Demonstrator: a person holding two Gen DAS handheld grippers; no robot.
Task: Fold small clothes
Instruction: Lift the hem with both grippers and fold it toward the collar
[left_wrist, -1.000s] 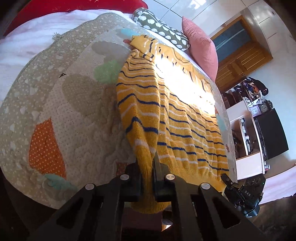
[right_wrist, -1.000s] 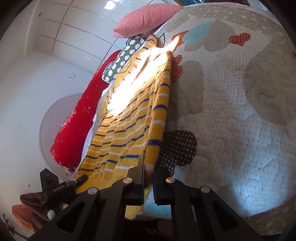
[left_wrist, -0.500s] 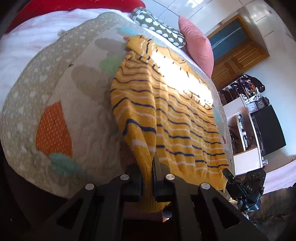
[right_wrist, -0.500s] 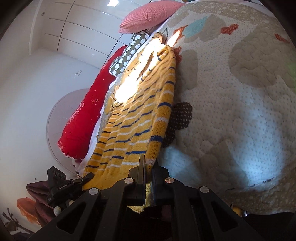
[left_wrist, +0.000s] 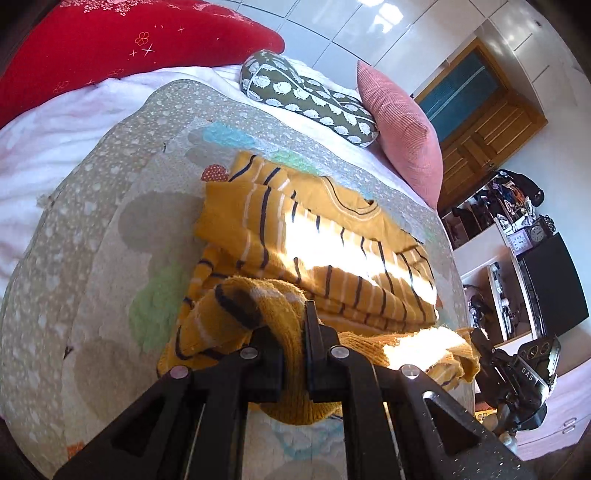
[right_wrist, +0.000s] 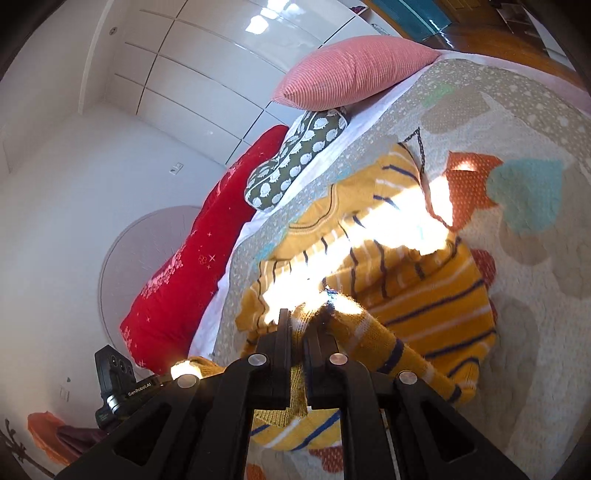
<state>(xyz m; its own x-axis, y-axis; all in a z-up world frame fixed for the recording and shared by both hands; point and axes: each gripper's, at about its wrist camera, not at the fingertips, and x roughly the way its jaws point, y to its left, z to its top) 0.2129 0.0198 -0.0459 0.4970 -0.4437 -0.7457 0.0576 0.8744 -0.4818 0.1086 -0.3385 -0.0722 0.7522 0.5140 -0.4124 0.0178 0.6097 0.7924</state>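
A yellow knit sweater (left_wrist: 332, 236) with navy and white stripes lies on the patterned quilt (left_wrist: 92, 266), its collar toward the pillows. Its lower half is lifted and doubled over toward the collar. My left gripper (left_wrist: 295, 325) is shut on one bottom corner of the sweater, the knit bunched between its fingers. In the right wrist view the same sweater (right_wrist: 424, 295) folds over itself, and my right gripper (right_wrist: 297, 325) is shut on the other bottom corner. A bright sun stripe crosses the chest. The right gripper also shows low at the right edge of the left wrist view.
At the head of the bed lie a pink ribbed pillow (left_wrist: 402, 125), a green patterned cushion (left_wrist: 306, 96) and a long red bolster (left_wrist: 110, 48). White bedding (left_wrist: 48, 129) borders the quilt. Shelves and a dark screen (left_wrist: 550, 280) stand beyond the bed's right side.
Both grippers carried the sweater's bottom edge up and forward toward the collar. The sweater, flat and stretched out before, now lies doubled over on itself.
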